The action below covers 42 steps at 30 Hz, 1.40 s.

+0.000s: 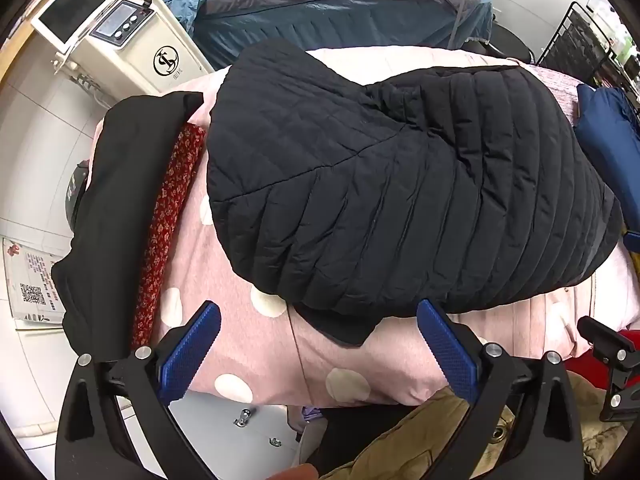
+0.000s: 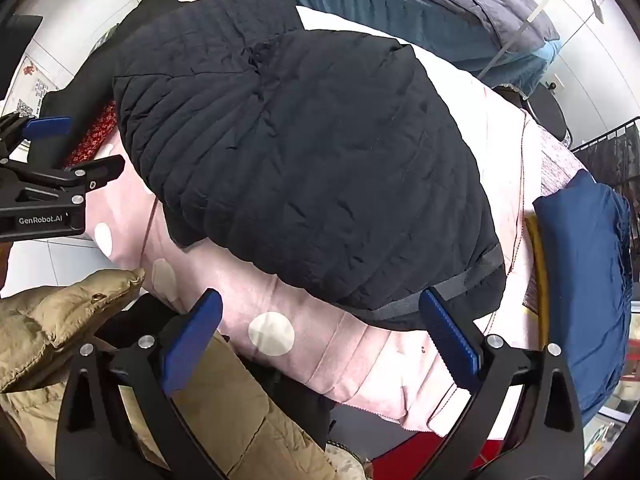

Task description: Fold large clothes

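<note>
A black quilted jacket (image 1: 400,184) lies folded into a rounded bundle on a pink sheet with white dots (image 1: 248,344). In the right wrist view the same jacket (image 2: 312,168) fills the middle, a grey hem band at its near right corner. My left gripper (image 1: 320,324) hangs above the jacket's near edge, pointing steeply down, open, nothing between its blue pads (image 1: 192,356). My right gripper (image 2: 320,312) hovers over the near edge too, open and empty. The left gripper (image 2: 52,184) also shows at the left edge of the right wrist view.
A black garment (image 1: 116,216) and a red floral cloth (image 1: 168,216) lie at the sheet's left. A folded navy garment (image 2: 588,280) sits at the right. A tan padded coat (image 2: 80,320) is on the person below. A white machine (image 1: 120,32) and a blue-covered bed (image 1: 340,8) stand behind.
</note>
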Each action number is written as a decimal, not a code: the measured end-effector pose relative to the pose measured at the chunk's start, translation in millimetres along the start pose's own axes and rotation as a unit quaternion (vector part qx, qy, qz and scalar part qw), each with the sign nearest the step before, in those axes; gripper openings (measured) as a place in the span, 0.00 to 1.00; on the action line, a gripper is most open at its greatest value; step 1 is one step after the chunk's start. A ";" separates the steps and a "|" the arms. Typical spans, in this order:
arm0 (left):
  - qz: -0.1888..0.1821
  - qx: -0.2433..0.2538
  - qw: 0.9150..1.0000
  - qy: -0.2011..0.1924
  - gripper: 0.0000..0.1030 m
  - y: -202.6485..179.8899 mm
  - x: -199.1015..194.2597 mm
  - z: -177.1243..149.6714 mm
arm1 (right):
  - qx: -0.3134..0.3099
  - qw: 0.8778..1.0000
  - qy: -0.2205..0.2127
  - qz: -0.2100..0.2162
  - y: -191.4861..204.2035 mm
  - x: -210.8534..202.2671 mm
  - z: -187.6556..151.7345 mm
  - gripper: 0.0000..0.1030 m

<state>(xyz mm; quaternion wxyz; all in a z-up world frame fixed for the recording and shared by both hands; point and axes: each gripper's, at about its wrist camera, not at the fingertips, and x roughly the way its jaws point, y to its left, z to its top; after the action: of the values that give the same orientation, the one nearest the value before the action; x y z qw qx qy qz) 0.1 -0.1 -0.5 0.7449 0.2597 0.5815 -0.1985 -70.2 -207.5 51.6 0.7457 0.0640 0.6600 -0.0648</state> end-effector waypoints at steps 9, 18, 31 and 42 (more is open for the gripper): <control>-0.005 -0.006 1.000 0.005 0.94 1.4 4.3 -2.4 | -0.002 1.000 -0.002 -0.005 -1.3 6.2 -11.5 0.94; -0.004 -0.001 1.000 0.009 0.94 0.2 4.5 -6.1 | -0.009 1.000 0.008 -0.013 2.4 2.7 -6.5 0.94; -0.003 -0.002 1.000 0.009 0.94 1.3 1.9 -5.2 | -0.012 1.000 0.010 -0.017 3.1 0.4 -6.2 0.94; -0.004 -0.003 1.000 0.008 0.94 3.0 1.0 -5.3 | -0.015 1.000 0.011 -0.018 5.9 0.2 -7.9 0.94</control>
<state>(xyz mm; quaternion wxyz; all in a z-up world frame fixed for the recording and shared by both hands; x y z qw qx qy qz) -1.9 5.6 -2.0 0.7401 0.2566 0.5893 -0.1979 -76.8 -200.3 50.6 0.7377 0.0420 0.6704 -0.0678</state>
